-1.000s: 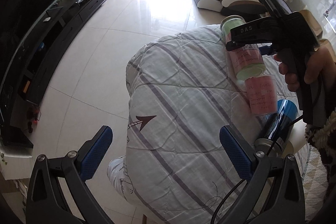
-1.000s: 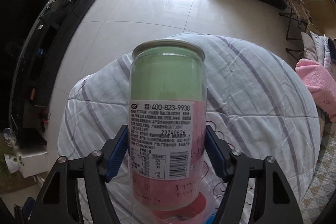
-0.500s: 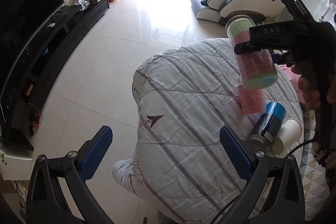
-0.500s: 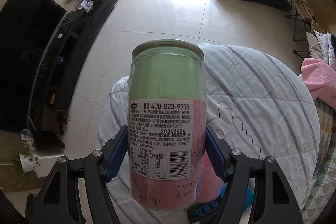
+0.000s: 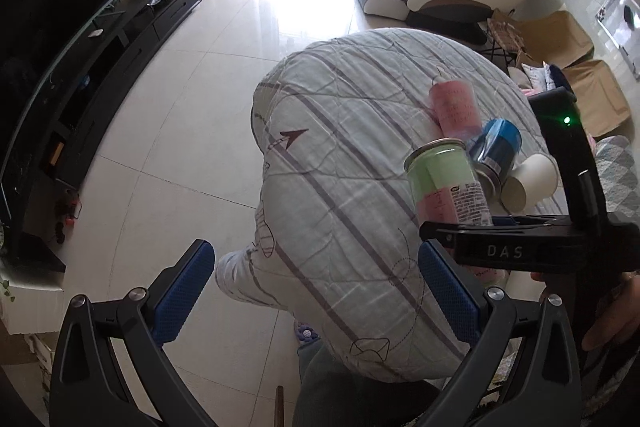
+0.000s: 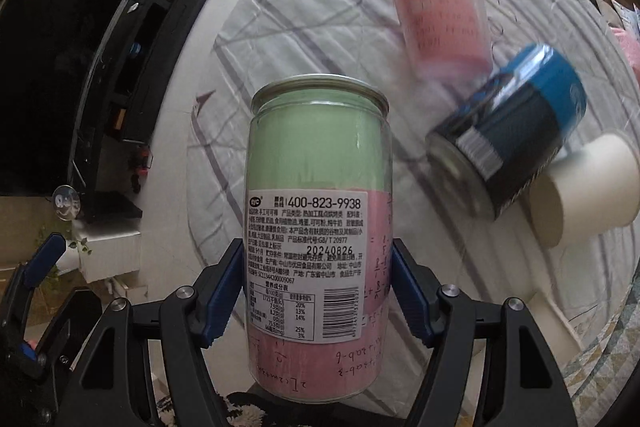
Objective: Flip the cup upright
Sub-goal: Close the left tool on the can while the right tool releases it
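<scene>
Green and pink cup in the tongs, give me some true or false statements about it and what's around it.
1. The right tongs grip the green and pink cup. True.
2. The left tongs hold a cup. False: they are open, with nothing between them.
3. The blue can stands upright. False: it lies on its side.
4. A white paper cup lies beside the blue can. True.

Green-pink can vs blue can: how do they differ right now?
The green-pink can is clamped between the right gripper's fingers; the blue can lies free on the quilt. The green-pink can has a clear wall with a white label; the blue can is opaque blue and black. Both are cylindrical with metal rims.
</scene>
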Demonstrator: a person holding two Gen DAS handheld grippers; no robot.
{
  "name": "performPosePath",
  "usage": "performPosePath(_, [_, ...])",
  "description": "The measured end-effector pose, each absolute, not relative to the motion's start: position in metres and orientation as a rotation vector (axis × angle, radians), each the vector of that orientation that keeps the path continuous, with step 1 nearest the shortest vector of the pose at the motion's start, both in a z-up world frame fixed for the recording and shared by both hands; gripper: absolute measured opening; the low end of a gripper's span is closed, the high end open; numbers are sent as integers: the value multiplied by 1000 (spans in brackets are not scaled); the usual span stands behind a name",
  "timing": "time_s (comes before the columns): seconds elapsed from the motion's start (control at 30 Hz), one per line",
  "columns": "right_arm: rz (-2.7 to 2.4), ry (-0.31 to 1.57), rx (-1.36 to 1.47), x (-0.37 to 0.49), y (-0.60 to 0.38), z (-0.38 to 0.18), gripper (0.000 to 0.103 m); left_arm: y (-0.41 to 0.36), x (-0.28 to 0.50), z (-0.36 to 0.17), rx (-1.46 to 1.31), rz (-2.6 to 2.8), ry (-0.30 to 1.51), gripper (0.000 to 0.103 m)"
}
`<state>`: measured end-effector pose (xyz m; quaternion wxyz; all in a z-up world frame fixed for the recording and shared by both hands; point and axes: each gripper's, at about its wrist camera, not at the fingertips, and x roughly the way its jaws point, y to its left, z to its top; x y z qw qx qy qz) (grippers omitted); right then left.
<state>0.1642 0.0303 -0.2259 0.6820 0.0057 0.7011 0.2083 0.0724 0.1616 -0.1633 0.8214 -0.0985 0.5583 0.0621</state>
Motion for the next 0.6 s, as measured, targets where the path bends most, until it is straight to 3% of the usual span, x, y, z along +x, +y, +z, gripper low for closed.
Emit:
performPosePath(0.27, [454, 1607, 27, 149, 26, -257, 73, 142, 59, -182, -216, 137, 1244, 103])
performPosePath(0.33, [489, 1592, 65, 146, 17, -249, 79, 137, 57, -177, -216, 136, 1233, 103])
performPosePath(0.6, [471, 1458, 141, 155, -37, -182, 79, 96, 76, -162, -201, 88, 1197, 103])
